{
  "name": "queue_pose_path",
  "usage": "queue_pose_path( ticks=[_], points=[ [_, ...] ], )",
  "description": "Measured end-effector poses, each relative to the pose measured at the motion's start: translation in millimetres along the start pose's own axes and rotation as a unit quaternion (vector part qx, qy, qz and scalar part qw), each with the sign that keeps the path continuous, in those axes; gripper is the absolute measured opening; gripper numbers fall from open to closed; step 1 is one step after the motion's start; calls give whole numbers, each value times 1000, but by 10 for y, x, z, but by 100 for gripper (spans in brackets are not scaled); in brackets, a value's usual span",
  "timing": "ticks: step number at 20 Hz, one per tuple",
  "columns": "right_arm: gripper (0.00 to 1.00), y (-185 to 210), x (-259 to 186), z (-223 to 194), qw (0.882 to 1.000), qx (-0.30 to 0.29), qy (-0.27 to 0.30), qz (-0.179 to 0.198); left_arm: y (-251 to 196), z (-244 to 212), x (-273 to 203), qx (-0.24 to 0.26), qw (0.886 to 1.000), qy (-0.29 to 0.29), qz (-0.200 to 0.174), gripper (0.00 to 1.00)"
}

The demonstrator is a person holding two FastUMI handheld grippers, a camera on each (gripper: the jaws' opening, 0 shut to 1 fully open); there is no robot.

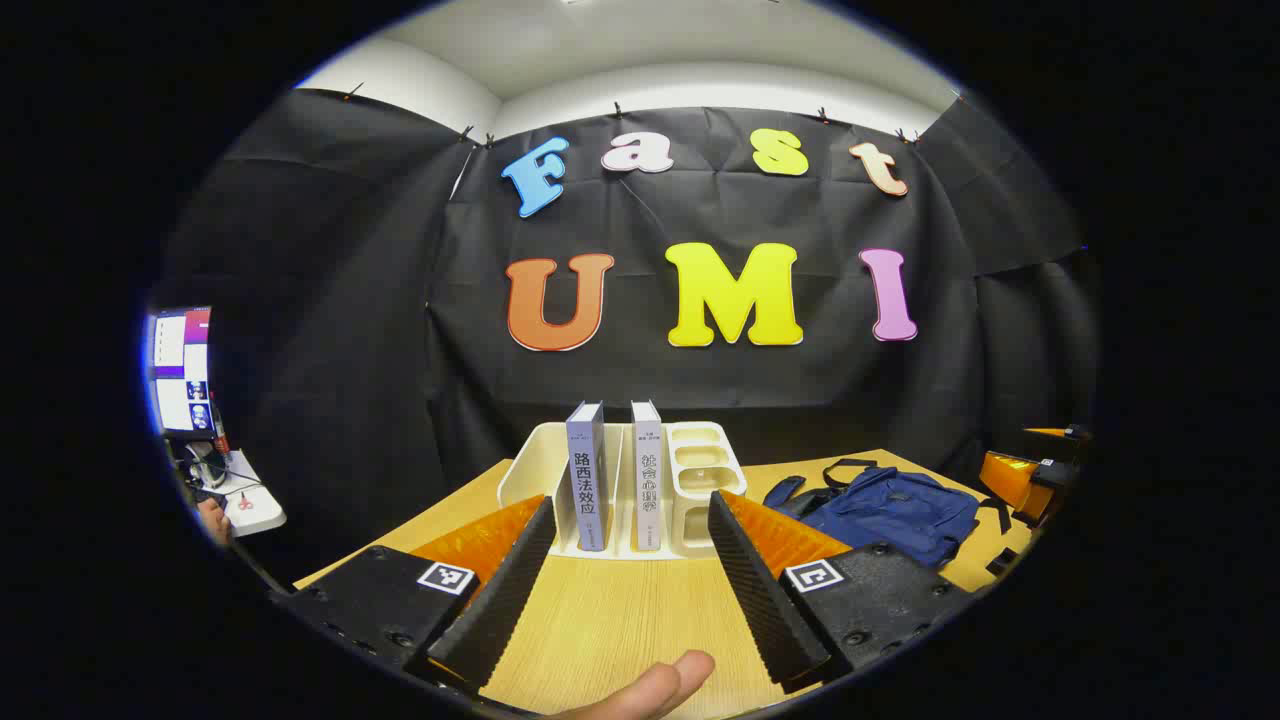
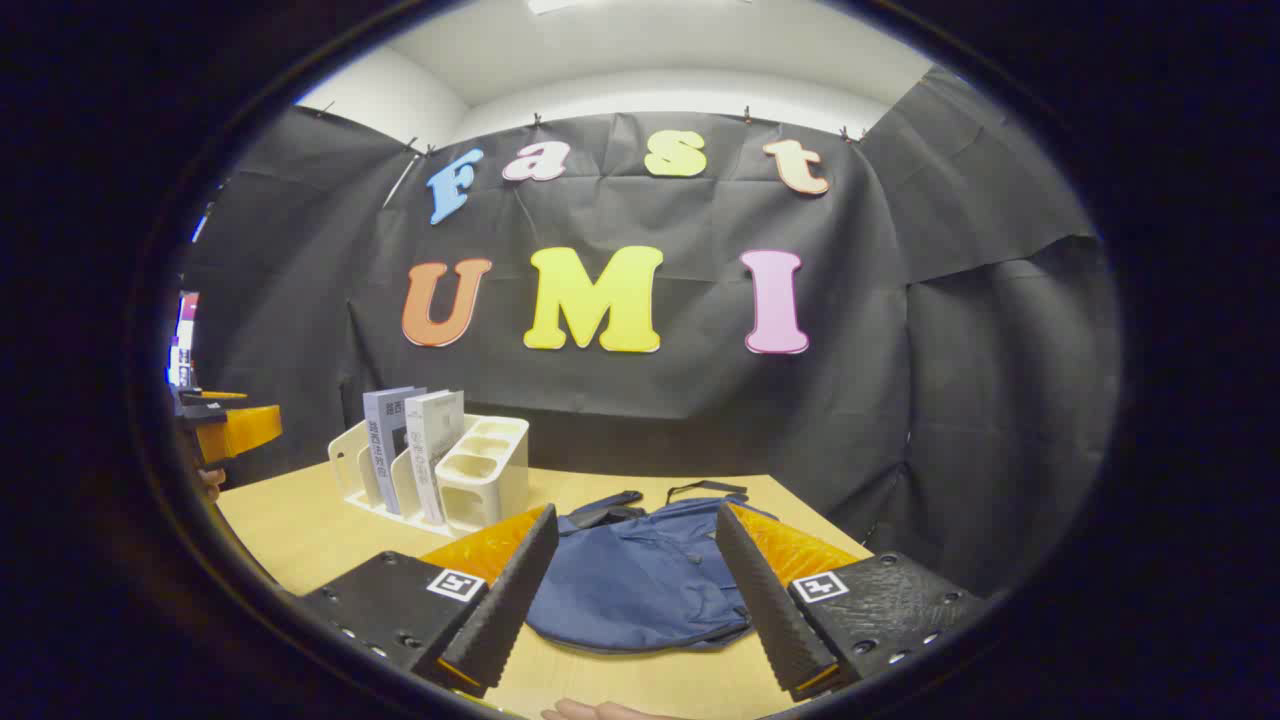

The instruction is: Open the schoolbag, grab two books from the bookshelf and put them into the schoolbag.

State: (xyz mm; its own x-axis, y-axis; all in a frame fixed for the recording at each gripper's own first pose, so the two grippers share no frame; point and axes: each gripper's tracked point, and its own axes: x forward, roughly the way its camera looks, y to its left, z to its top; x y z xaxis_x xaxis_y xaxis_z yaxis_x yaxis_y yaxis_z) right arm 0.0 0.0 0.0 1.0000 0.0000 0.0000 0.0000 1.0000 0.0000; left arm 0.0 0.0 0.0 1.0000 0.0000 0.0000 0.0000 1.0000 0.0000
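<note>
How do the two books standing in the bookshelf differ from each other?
The grey-blue book has a darker spine than the white book. The grey-blue book stands on the left in the left gripper view; the white book stands to its right, next to the small cup compartments of the bookshelf. The grey-blue book's spine looks slightly thicker. Both stand upright, spines facing the left hand-held gripper, in neighbouring slots, about equal in height.

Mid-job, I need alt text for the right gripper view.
The open right gripper hovers over a blue schoolbag lying flat on the wooden table. Two books stand upright in a cream bookshelf to the left.
</note>
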Motion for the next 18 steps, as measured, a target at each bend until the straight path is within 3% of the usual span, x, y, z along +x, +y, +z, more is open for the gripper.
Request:
queue_pose_path(
  ticks=[9,18],
  points=[
    [95,127,63,-120,999,-53,1,-1,17,-48,14,2,1000,8,-2,97],
    [95,180,200,-345,998,-52,36,4,2,-86,36,7,1000,13,-3,96]
  ],
)
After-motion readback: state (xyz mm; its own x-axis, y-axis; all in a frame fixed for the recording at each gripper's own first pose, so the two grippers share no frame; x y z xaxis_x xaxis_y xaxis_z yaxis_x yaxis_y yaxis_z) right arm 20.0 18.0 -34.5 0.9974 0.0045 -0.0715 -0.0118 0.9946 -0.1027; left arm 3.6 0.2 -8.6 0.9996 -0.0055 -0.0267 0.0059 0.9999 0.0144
